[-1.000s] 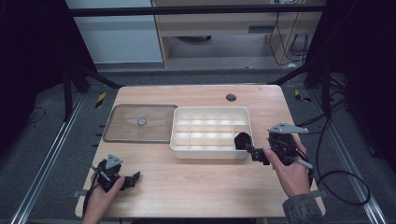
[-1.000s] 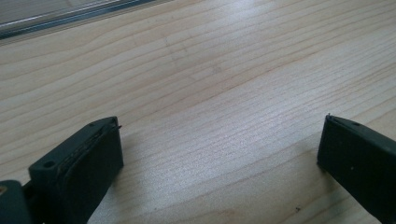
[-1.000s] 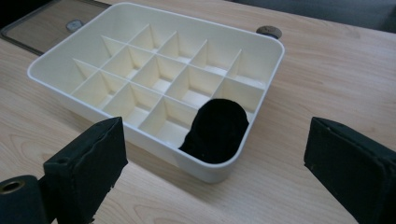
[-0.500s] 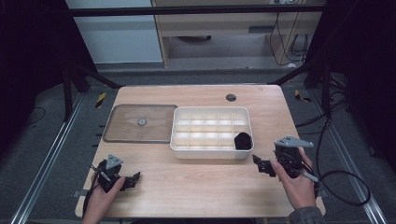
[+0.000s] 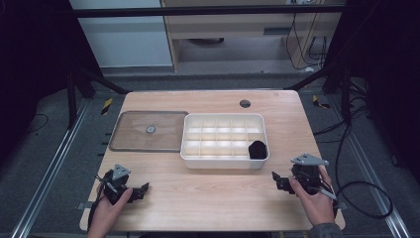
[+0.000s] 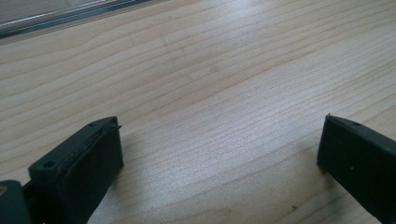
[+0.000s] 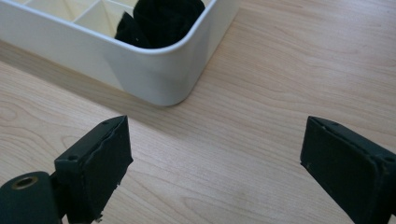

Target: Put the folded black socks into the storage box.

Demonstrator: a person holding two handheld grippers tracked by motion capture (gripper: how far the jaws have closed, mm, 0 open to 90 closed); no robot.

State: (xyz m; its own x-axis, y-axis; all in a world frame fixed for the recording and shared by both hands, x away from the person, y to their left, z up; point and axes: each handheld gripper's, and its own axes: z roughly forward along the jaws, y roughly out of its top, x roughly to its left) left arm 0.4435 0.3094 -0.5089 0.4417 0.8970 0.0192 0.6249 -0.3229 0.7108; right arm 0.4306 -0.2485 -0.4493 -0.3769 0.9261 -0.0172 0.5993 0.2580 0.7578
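since a moment ago, the right gripper [image 5: 280, 181] has drawn back from the white tray [image 5: 224, 161], leaving the black bundle [image 5: 257, 149] in its corner compartment. its fingers are spread and empty. the left gripper [image 5: 140, 191] stays on the surface [image 5: 208, 193], fingers spread too.

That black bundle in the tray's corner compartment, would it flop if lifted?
Probably: the black bundle looks like crumpled, matte cloth, so likely soft and light. It bulges above the white tray rim, so it should squash rather than roll.

No text, label or number is legible.
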